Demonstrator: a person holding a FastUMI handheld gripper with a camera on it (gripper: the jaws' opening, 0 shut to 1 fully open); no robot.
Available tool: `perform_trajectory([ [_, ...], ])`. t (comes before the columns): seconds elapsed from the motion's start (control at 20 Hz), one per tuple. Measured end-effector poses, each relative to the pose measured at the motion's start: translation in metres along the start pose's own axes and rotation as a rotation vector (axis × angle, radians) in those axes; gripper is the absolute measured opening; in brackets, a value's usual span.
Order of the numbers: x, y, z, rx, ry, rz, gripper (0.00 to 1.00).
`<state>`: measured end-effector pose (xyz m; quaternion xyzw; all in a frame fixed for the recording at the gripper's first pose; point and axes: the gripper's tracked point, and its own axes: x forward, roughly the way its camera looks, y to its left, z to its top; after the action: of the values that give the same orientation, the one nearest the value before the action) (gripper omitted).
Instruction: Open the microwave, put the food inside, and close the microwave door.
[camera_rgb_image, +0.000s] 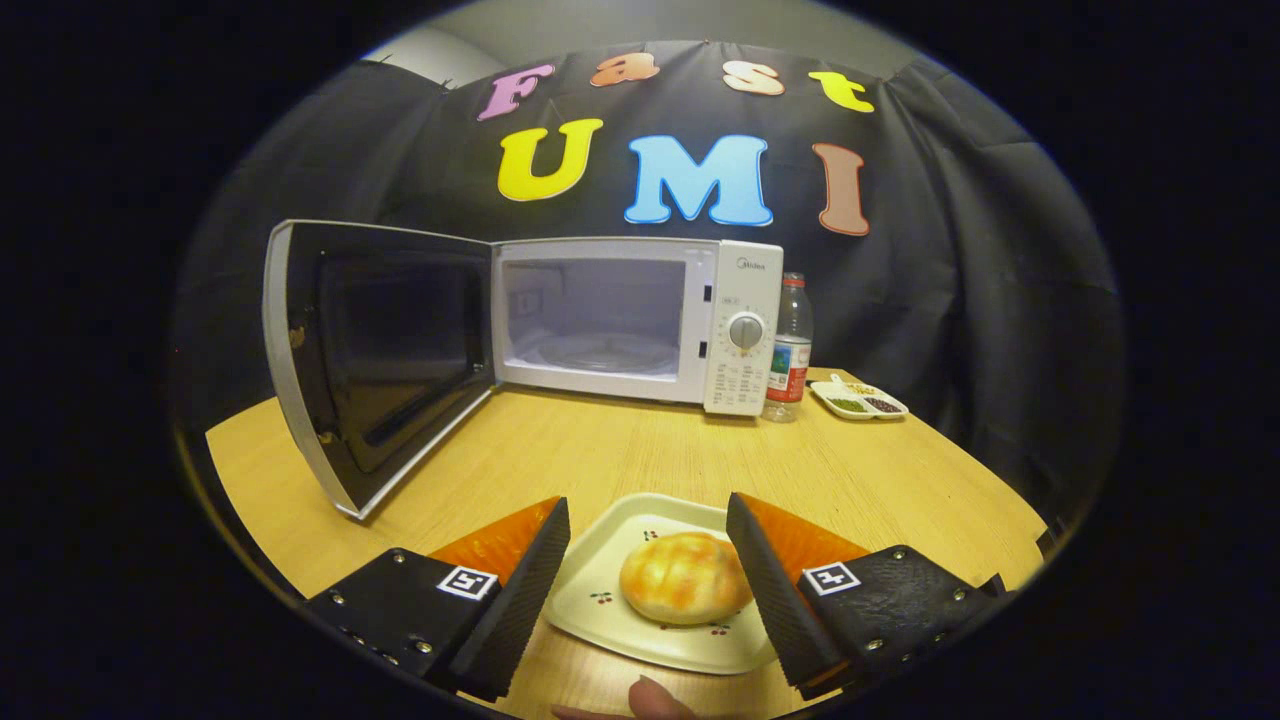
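A white microwave (735, 325) stands at the back of the wooden table (600, 450), its door (375, 365) swung wide open to the left and its cavity (595, 320) bare except for the turntable. Between my fingers lies a white square plate (600, 590) carrying a round golden bun (685, 577). My gripper (648, 515) is open, one finger on each side of the plate. I cannot tell whether the fingers touch the plate's edges. A fingertip of a person's hand (655, 700) shows just behind the plate, below it.
A plastic water bottle (790, 350) stands right beside the microwave's control panel. Further right a small divided dish (860, 400) with dark fillings rests near the table's edge. The open door juts out over the table's left part.
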<state>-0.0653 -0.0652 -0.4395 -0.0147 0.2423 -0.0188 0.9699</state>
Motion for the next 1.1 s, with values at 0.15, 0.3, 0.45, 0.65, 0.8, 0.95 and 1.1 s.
perform_trajectory([
  [0.15, 0.01, -0.014, -0.015, 0.058, 0.074, -0.022, 0.96],
  [0.3, 0.011, -0.015, -0.025, 0.097, 0.16, -0.016, 0.96],
  [0.45, 0.014, -0.013, -0.034, 0.08, 0.22, -0.014, 0.97],
  [0.65, 0.016, -0.012, -0.043, 0.071, 0.288, -0.002, 0.97],
  [0.8, 0.018, -0.013, -0.042, 0.072, 0.291, 0.0, 0.94],
  [0.95, 0.014, -0.007, -0.039, 0.082, 0.257, 0.021, 0.83],
  [1.1, 0.003, 0.009, -0.027, 0.124, 0.2, 0.079, 0.83],
])
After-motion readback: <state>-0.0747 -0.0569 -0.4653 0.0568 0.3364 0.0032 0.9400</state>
